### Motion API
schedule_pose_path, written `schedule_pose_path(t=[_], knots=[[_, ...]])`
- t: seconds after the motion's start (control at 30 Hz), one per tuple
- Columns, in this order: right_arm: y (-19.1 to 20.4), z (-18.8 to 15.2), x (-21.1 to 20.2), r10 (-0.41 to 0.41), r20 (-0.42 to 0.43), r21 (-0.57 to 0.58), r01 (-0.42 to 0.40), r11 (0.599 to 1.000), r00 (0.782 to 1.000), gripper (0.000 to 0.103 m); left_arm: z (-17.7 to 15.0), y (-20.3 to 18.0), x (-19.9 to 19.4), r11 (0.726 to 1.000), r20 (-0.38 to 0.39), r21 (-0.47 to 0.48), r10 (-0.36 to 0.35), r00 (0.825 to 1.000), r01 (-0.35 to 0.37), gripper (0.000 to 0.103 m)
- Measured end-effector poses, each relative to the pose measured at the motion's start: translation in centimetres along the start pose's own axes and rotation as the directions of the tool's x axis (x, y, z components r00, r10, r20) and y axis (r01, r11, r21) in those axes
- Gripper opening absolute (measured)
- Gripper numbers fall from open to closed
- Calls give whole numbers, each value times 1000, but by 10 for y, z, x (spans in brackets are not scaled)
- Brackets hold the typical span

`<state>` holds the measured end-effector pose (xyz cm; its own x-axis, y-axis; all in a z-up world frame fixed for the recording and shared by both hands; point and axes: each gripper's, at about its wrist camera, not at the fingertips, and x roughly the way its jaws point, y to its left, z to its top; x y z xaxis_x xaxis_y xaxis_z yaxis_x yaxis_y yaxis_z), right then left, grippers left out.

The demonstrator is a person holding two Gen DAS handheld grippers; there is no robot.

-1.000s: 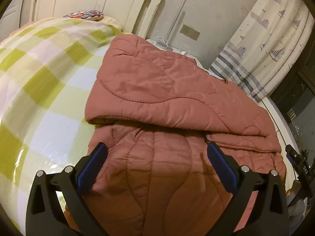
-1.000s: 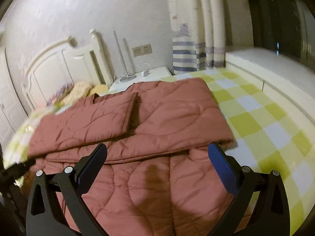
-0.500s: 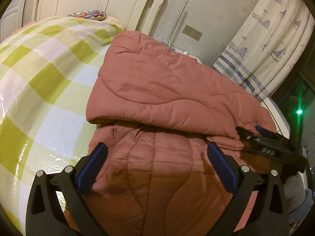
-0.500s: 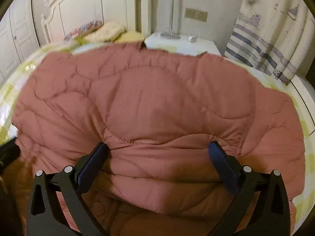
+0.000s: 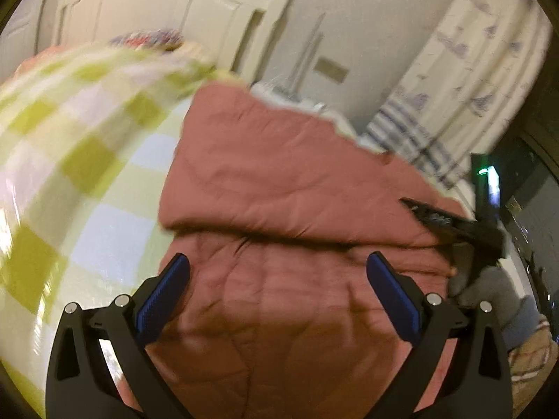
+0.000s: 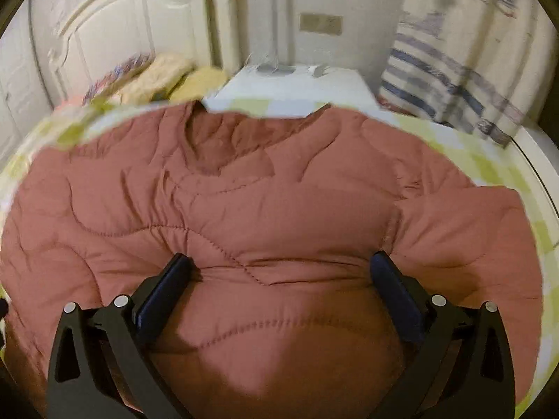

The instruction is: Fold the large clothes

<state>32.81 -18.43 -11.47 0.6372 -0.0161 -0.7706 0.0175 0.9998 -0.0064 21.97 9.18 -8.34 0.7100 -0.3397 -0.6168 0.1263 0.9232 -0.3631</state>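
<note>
Green-and-white checked bedding (image 5: 87,174) covers a bed with a white headboard (image 6: 115,35), a nightstand (image 6: 297,90) and one striped curtain (image 6: 450,80) behind. One rust-red quilted garment (image 6: 279,216) lies folded over itself on the bedding, its near edge cut off by both views. Left gripper (image 5: 277,293) and right gripper (image 6: 279,286) both gape wide, holding nothing. Motion blur smears the pillows (image 6: 146,76).

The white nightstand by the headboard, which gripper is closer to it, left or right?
Right, as far as I can judge. The right gripper faces the nightstand straight across the pink quilted coat. The left gripper sits back, angled from the bed's checked side.
</note>
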Motion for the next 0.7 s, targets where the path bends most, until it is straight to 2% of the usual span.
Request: schedule_pose_path(t=[0.1, 0.17, 0.27, 0.33, 0.37, 0.4, 0.43, 0.47, 0.5, 0.57, 0.63, 0.7], knots=[[2, -5, -2, -11, 11, -20, 12, 1000, 1000, 99, 40, -17, -13, 1000, 89, 16, -23, 996, 21, 101], [1, -6, -1, -9, 8, -18, 9, 1000, 1000, 99, 71, -28, -3, 1000, 99, 27, -16, 995, 13, 101], [1, -10, -4, 2, 8, -11, -2, 1000, 1000, 99, 113, -34, 47, 994, 34, 60, 91, 995, -93, 101], [0, -11, -3, 7, 7, -7, -6, 1000, 1000, 99, 126, -22, 88, 982, -16, 73, 178, 984, -176, 101], [1, -6, -1, 8, 6, -5, -8, 1000, 1000, 99, 127, -14, 106, 975, -53, 68, 216, 975, -212, 101], [1, -5, -1, 11, 6, -3, -11, 1000, 1000, 99, 124, 0, 129, 969, -127, 45, 247, 961, -244, 101], [-1, -4, -1, 22, 7, -2, -21, 1000, 1000, 99, 117, 14, 149, 968, -192, 24, 251, 949, -252, 101], [-1, -4, -1, 34, 11, -3, -34, 999, 999, 99, 110, 15, 152, 962, -132, 68, 271, 953, -264, 101], [0, -3, -1, 38, 9, -3, -38, 999, 999, 99, 107, 11, 152, 957, -109, 108, 282, 953, -271, 101], [-1, -3, 0, 36, 3, 2, -36, 999, 999, 99, 106, 4, 153, 943, -113, 146, 317, 942, -300, 101], [-2, -3, 1, 39, 1, 7, -39, 999, 999, 99, 104, 6, 150, 947, -109, 147, 301, 947, -284, 101], [-2, -3, 0, 40, 3, 8, -40, 999, 999, 99, 104, 9, 132, 958, -78, 91, 279, 957, -272, 100]])
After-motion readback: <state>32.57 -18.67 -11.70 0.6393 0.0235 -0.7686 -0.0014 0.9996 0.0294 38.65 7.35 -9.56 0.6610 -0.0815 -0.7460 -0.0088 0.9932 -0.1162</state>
